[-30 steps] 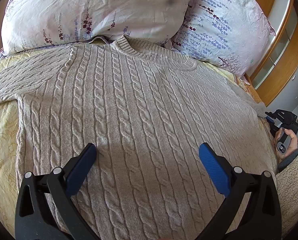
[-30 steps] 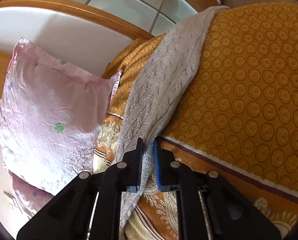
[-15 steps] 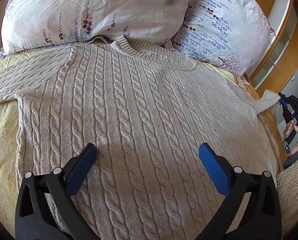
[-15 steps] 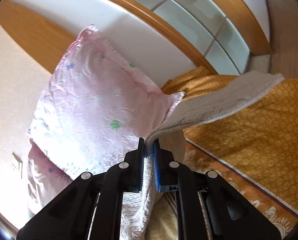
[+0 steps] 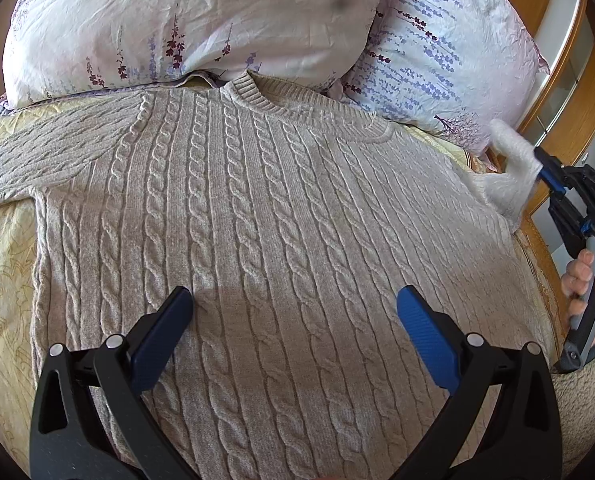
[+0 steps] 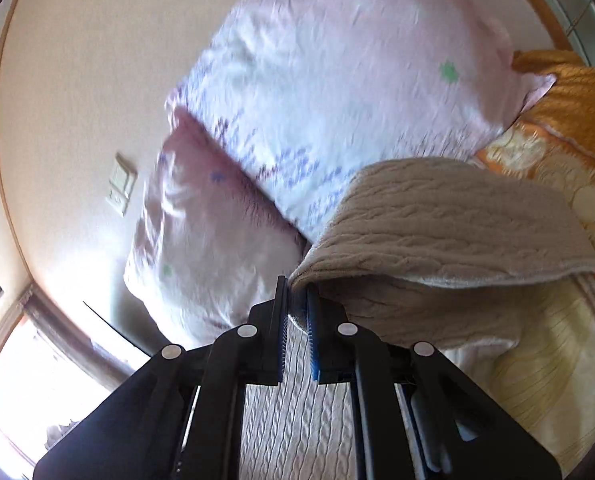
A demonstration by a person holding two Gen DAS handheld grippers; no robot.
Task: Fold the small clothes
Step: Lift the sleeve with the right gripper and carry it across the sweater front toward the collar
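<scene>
While your right gripper (image 6: pixel 296 312) is clamped on the sweater (image 5: pixel 265 240) sleeve (image 6: pixel 437 232) at the bed's (image 5: pixel 1 280) right edge, a thin bite on loose knit could slip and drop the sleeve short of the body. Your left gripper (image 5: pixel 293 312) hangs spread and empty over the hem. A second ago the sleeve trailed down the bed's side; now it's lifted toward the pillows (image 5: pixel 201 20).

Left gripper (image 5: pixel 293 312): black plastic arms, blue bumpy pads, round silver pins near 7 and 5 o'clock. Right gripper (image 6: pixel 296 312): same black arms, blue ridged pads, four silver pins. Hand (image 5: pixel 585 292) at 3 o'clock; fuzzy cream sleeve (image 5: pixel 577 408) below.
</scene>
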